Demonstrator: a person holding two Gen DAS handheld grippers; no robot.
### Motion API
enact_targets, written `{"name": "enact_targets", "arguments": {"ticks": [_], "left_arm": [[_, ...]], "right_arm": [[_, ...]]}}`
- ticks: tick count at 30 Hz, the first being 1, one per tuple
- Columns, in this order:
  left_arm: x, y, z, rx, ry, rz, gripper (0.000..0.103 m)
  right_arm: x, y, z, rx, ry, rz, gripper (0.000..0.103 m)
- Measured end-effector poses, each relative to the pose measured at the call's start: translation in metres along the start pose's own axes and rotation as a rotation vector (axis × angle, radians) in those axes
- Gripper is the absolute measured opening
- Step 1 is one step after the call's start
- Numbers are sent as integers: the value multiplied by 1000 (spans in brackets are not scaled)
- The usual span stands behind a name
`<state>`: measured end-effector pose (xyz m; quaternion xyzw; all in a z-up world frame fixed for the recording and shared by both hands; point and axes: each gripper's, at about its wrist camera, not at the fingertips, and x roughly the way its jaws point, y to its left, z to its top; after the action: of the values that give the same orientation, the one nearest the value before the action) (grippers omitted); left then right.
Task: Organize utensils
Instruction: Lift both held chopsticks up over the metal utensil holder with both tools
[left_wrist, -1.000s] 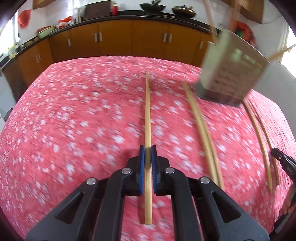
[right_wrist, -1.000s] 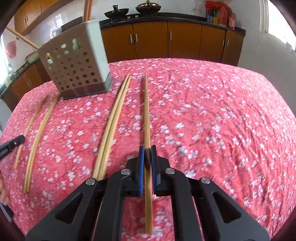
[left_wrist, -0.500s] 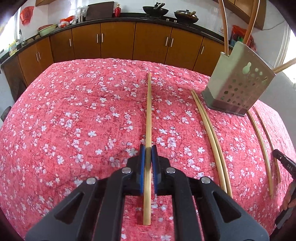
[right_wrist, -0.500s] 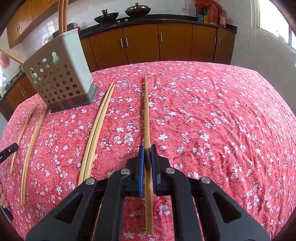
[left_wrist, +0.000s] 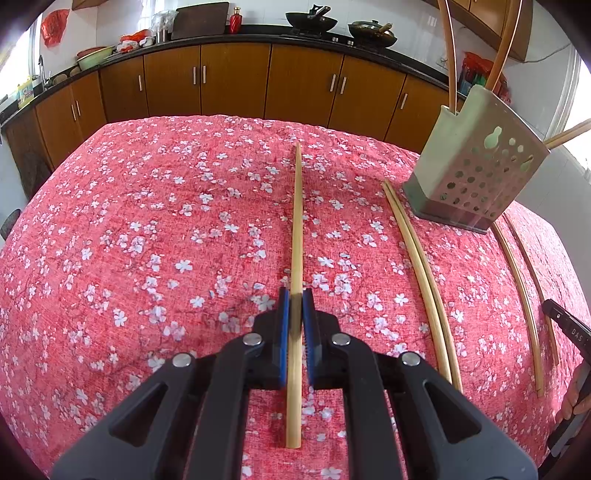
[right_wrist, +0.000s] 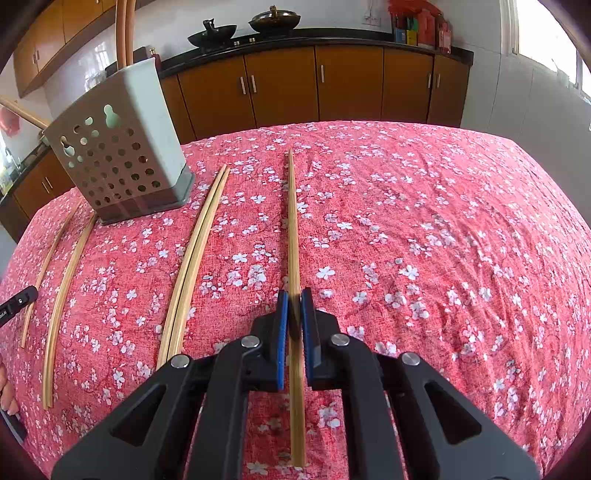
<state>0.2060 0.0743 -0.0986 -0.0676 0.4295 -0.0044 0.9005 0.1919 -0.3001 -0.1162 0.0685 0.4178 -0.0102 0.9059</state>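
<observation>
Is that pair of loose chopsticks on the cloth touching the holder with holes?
Apart. The right wrist view shows a strip of red tablecloth between the paired chopsticks and the holder.

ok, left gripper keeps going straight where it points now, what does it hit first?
Likely just the red floral tablecloth. The left gripper, shut on a chopstick, angles down at bare cloth; the holder sits off right. Depth unclear.

Loose chopsticks on cloth: four (left_wrist: 421, 273). Gripped chopsticks: two (left_wrist: 296, 236) (right_wrist: 293, 236). Perforated holder (right_wrist: 122, 155): one, at least three sticks (left_wrist: 448, 55) inside.
</observation>
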Motion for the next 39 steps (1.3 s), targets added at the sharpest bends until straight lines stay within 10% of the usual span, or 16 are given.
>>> {"name": "enact_targets", "arguments": {"ticks": [39], "left_arm": [[-16, -9, -15, 94, 8, 41, 8]], "right_arm": [[-22, -2, -7, 2, -28, 30, 8]]}}
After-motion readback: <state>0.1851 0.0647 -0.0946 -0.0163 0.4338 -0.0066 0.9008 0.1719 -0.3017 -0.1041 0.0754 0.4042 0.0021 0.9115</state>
